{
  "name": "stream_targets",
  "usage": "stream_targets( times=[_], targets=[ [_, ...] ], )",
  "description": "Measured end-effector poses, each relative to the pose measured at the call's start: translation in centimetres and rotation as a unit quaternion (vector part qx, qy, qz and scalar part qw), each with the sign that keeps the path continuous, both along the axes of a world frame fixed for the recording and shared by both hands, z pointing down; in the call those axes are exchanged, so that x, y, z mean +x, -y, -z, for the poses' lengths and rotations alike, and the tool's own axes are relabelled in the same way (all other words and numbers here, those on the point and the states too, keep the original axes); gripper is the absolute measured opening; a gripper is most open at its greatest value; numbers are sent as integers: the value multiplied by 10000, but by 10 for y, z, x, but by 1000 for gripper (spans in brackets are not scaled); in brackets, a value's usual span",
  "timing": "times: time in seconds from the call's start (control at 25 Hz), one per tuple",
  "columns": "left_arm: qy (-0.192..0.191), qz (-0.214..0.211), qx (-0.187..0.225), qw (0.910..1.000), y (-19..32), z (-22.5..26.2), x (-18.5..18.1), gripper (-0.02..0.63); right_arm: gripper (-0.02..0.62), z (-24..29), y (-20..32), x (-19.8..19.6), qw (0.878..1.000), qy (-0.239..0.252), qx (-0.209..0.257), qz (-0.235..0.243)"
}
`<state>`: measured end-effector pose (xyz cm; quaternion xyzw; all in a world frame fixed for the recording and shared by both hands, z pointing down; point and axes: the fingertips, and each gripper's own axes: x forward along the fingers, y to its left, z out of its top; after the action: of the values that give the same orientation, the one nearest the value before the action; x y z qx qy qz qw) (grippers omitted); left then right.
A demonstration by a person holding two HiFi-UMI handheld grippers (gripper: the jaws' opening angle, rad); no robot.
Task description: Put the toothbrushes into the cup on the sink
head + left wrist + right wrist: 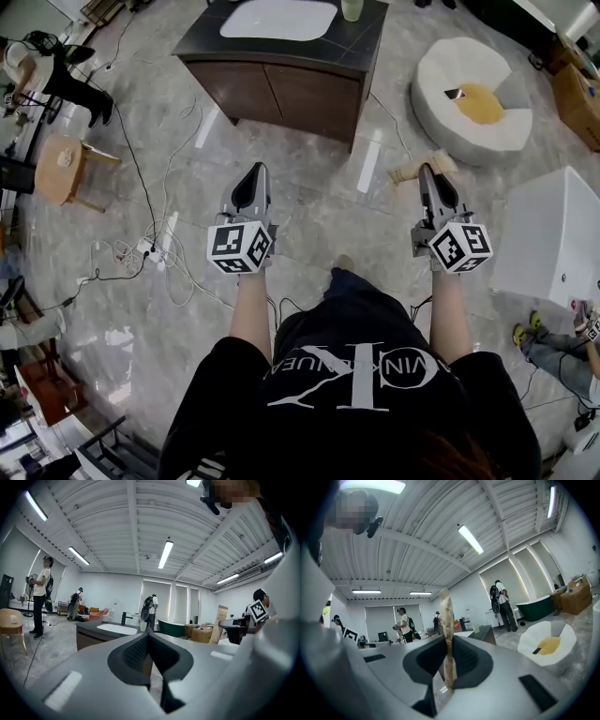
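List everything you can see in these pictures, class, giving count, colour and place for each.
sink cabinet: one, brown with dark top, far ahead
basin: one, white, in the cabinet top
cup: one, pale green, cabinet top, right side
round cushion: one, white with yellow middle, floor right
box: one, white, far right
stool: one, wooden, floor left
power strip: one, white, left floor
toothbrush (seemingly): one, beige, gripped on the right
left tool: one, grey, shut, empty
right tool: one, grey, shut on toothbrush
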<state>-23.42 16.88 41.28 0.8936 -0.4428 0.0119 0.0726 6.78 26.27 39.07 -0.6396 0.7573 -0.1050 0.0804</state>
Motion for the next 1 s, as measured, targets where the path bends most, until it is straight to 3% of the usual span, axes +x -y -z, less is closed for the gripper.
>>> stream_targets(
  times=[0.28,1.0],
  targets=[
    [-35,-87,101,9999,44,7,35,12,46,5,39,38,9999,4,76,-103],
    [184,-203,8,9996,87,0,66,12,46,-6,76,67,9994,268,73,-189]
  ],
)
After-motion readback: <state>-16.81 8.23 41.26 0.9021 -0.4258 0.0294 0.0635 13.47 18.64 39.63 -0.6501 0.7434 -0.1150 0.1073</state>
